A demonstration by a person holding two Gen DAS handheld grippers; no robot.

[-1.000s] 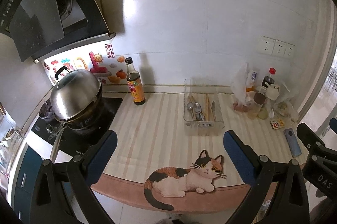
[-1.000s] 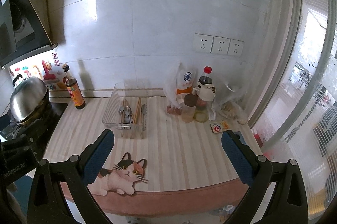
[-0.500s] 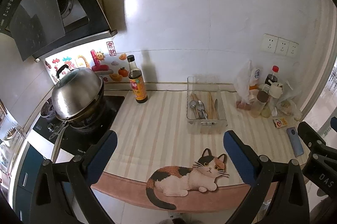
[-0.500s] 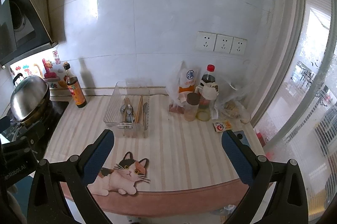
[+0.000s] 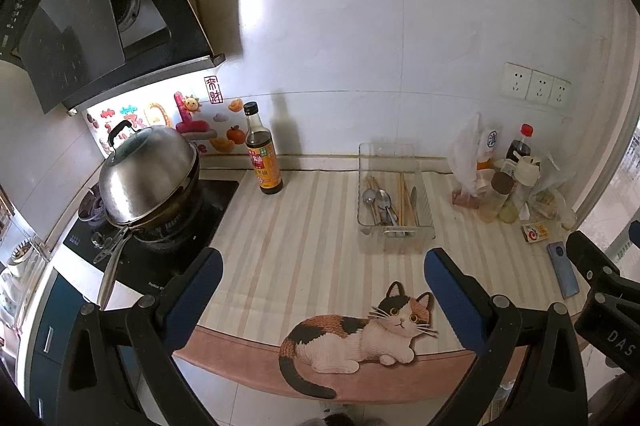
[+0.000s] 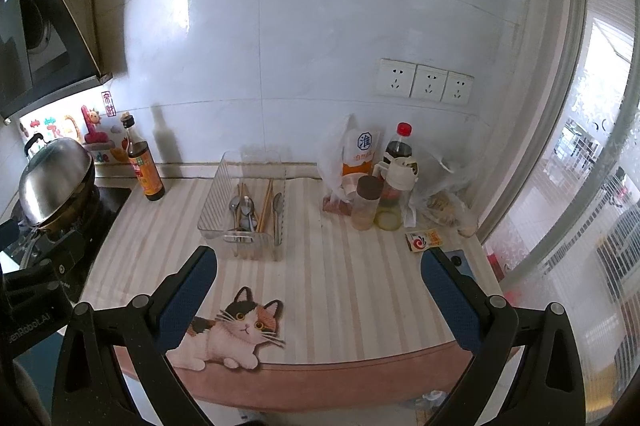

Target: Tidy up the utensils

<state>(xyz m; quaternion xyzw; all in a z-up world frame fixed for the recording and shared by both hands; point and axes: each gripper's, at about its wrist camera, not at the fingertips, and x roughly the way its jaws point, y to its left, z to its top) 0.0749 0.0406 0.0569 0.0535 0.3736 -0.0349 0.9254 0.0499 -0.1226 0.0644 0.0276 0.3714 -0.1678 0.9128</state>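
A clear plastic organizer tray (image 5: 430,222) (image 6: 210,206) stands on the striped counter mat near the wall. Inside lie metal spoons (image 5: 382,202) (image 6: 242,208), wooden chopsticks (image 5: 405,198) (image 6: 265,206) and another metal utensil (image 5: 414,195) (image 6: 277,204), each in its own lane. My left gripper (image 5: 320,286) hangs open above the counter's front edge, well short of the tray. The right gripper (image 6: 318,286) is also open and empty, to the tray's front right. The right gripper's body (image 5: 600,290) shows at the right of the left wrist view.
A soy sauce bottle (image 5: 262,154) stands by the wall left of the tray. A lidded steel pot (image 5: 148,174) sits on the black cooktop (image 5: 160,250). Bottles, jars and bags (image 6: 380,186) crowd the right; a phone (image 5: 563,268) and a small packet (image 6: 423,240) lie nearby. A cat picture (image 6: 232,334) marks the mat's front edge.
Both views have drifted slightly: the tray and the cat picture shift a little right and down in the frames. Both grippers stay open and empty.
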